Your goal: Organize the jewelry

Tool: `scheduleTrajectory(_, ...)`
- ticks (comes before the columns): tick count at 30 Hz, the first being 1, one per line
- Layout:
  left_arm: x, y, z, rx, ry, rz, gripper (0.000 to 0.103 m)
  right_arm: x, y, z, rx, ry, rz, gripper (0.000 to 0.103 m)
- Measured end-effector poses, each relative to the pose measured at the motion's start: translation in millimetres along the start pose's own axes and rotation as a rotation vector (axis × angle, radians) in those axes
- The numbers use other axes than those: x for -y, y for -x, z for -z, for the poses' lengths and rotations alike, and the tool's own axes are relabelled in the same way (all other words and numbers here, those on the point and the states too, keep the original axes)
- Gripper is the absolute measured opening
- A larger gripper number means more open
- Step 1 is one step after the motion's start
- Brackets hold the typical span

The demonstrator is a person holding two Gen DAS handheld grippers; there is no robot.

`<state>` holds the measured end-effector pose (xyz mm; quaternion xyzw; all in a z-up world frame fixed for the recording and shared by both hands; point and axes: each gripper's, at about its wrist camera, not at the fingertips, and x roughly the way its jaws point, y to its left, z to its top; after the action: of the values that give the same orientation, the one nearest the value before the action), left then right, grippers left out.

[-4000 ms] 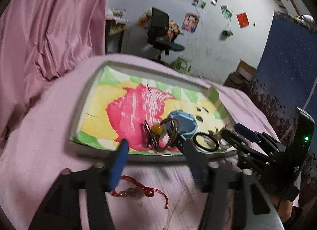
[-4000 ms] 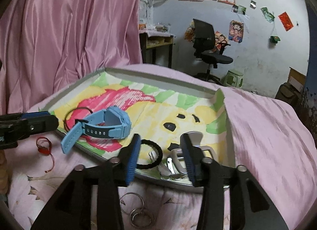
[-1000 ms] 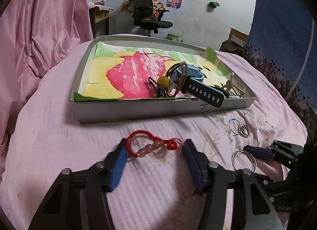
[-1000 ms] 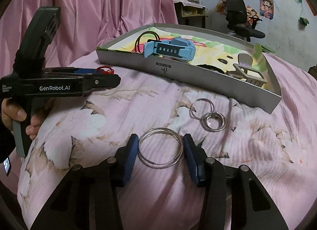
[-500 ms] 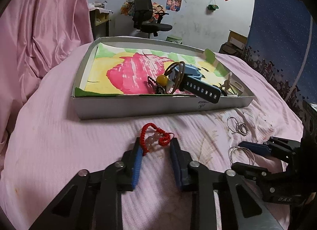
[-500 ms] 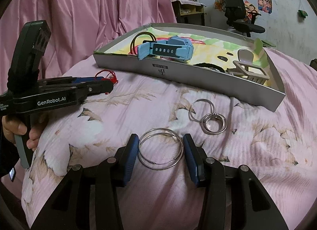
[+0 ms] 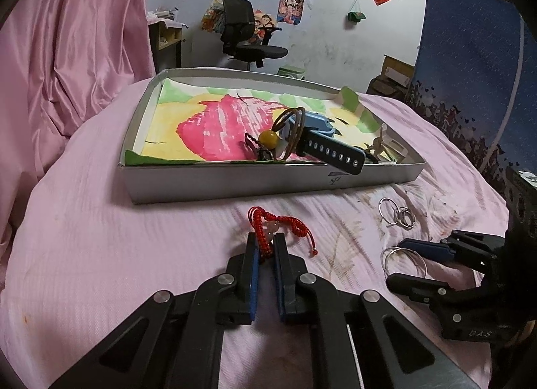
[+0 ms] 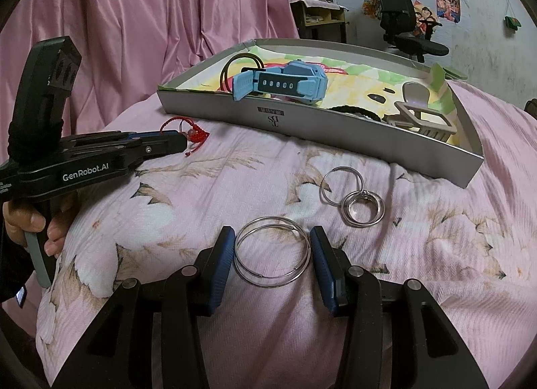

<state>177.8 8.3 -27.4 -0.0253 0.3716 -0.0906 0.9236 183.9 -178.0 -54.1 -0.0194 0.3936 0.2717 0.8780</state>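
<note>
On a pink bedspread (image 7: 100,238), the left gripper (image 7: 265,248) is pinching a red cord bracelet (image 7: 268,226) between nearly closed fingers. The right gripper (image 8: 272,251) is resting wide open around two silver hoops (image 8: 272,249), before a shallow box (image 8: 335,127) holding a blue watch (image 8: 285,82).

The black hair tie (image 8: 357,110) lies half hidden behind the grey box's (image 8: 335,127) front wall.
</note>
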Motion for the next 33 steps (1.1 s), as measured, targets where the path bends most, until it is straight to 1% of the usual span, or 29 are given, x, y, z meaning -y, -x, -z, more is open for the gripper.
scheduleTrajectory(5, 3.3, 8.2, 4.1, 0.021, -0.006, 0.012, 0.008, 0.5, -0.3, 0.5, 0.01, 0.003, 0.0, 0.041)
scheduleTrajectory(7, 5.6, 14.7, 4.9, 0.043, -0.013, 0.006, 0.008, -1.0, 1.9, 1.0, 0.022, 0.01, 0.004, 0.041)
scheduleTrajectory(10, 10.0, 26.2, 3.2, 0.084, -0.031, -0.007, 0.008, -3.4, 7.6, 0.5, 0.048, 0.02, 0.002, 0.041)
scheduleTrajectory(13, 13.2, 33.6, -0.8, 0.094, -0.038, -0.005, 0.008, -3.8, 16.2, -3.0, 0.084, 0.019, -0.008, 0.041)
scheduleTrajectory(16, 11.6, 38.1, -7.6, 0.088, -0.004, 0.007, 0.008, -2.9, 24.5, -8.6, 0.123, 0.015, -0.015, 0.041)
scheduleTrajectory(20, 7.9, 48.9, -21.5, 0.125, 0.046, 0.026, 0.008, -0.1, 31.2, -17.9, 0.168, 0.015, -0.021, 0.041)
scheduleTrajectory(24, 8.8, 50.6, -37.6, 0.159, 0.049, 0.001, 0.008, -0.3, 33.9, -31.3, 0.207, 0.033, -0.014, 0.04)
scheduleTrajectory(25, 9.5, 49.1, -41.9, 0.164, 0.05, -0.009, 0.008, -0.6, 34.4, -34.7, 0.215, 0.038, -0.013, 0.015)
scheduleTrajectory(26, 9.2, 47.2, -45.9, 0.166, 0.056, -0.01, 0.008, -0.1, 34.6, -39.8, 0.221, 0.044, -0.008, 0.008)
scheduleTrajectory(30, 6.3, 38.6, -55.1, 0.169, 0.069, -0.005, 0.008, 7.5, 33.7, -53.3, 0.239, 0.044, -0.003, 0.008)
scheduleTrajectory(33, 5.5, 31.9, -53.0, 0.154, 0.073, -0.002, 0.008, 16.6, 28.2, -54.7, 0.207, 0.011, -0.034, 0.008)
